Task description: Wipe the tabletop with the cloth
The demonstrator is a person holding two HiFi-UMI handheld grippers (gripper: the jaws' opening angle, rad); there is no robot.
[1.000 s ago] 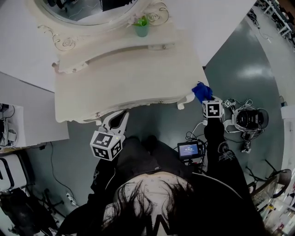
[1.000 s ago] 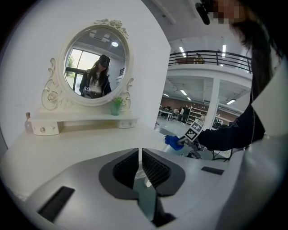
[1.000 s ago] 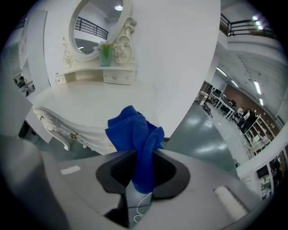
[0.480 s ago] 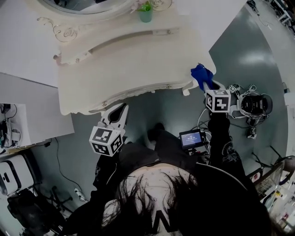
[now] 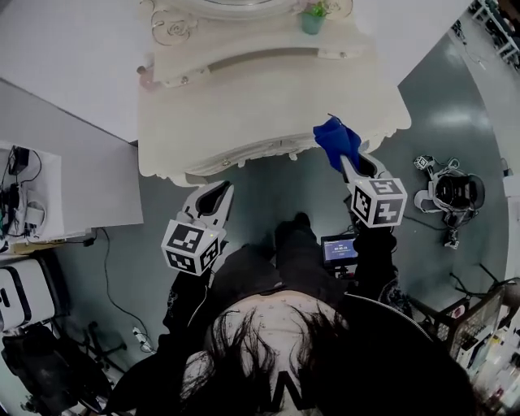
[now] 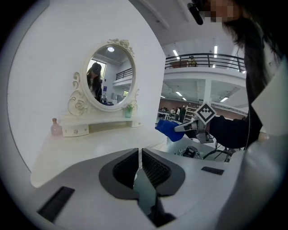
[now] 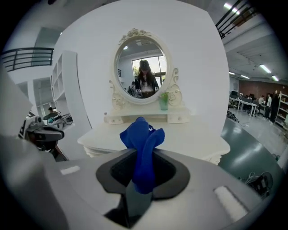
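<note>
Overhead, right gripper (image 5: 349,165) clamped on bunched blue cloth (image 5: 334,139), left gripper (image 5: 211,195) ribbed jaws together, scalloped cream tabletop (image 5: 244,114).

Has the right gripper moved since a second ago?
Yes: the right gripper, holding the cloth, has advanced from off the corner of the table to over its front edge.

The head view looks steeply down from above the person's hair onto the dressing table (image 5: 268,114), the floor and both grippers. The left gripper (image 5: 213,193) view looks close along its own jaws, slantwise across the tabletop toward the oval mirror (image 6: 108,74). The right gripper (image 5: 348,166) view faces that mirror squarely, past the blue cloth (image 7: 143,148) close in front of it. All 3 views share the tabletop and the green pot (image 5: 313,19).
</note>
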